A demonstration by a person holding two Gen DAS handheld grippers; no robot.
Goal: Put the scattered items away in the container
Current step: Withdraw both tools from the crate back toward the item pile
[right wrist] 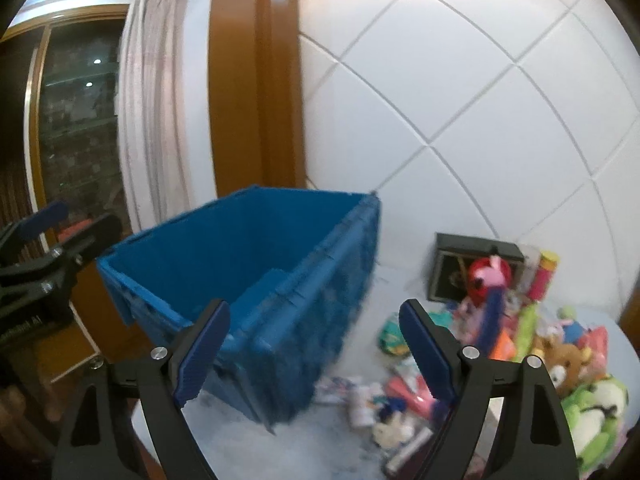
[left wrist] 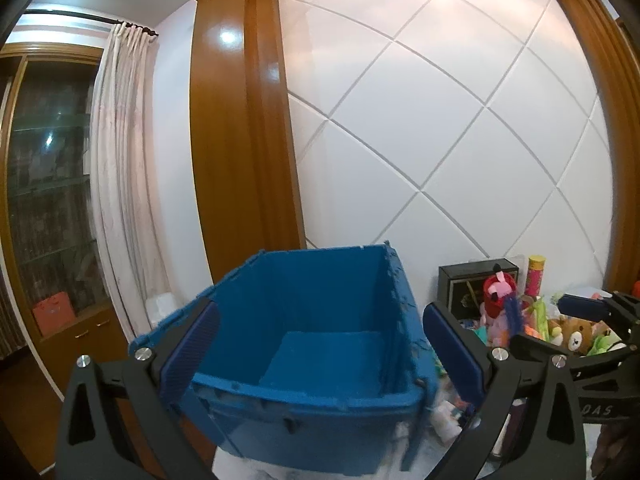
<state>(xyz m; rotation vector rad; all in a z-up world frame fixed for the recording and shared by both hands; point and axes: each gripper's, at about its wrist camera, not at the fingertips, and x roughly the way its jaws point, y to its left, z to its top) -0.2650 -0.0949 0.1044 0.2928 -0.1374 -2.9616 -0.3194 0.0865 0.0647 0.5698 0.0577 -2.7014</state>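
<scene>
My left gripper point(left wrist: 320, 350) and right gripper point(right wrist: 314, 354) both hang spread and hold nothing, above the blue crate point(left wrist: 304, 340); scattered toys point(right wrist: 520, 344) lie right of the crate.

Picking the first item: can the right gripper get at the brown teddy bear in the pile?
Probably yes. The right gripper is open and empty, and the brown teddy bear lies exposed atop the toy pile, nothing between them.

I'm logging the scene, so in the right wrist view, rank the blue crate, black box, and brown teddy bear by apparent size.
1. blue crate, largest, though nearest the camera.
2. black box.
3. brown teddy bear, smallest, partly hidden.
</scene>
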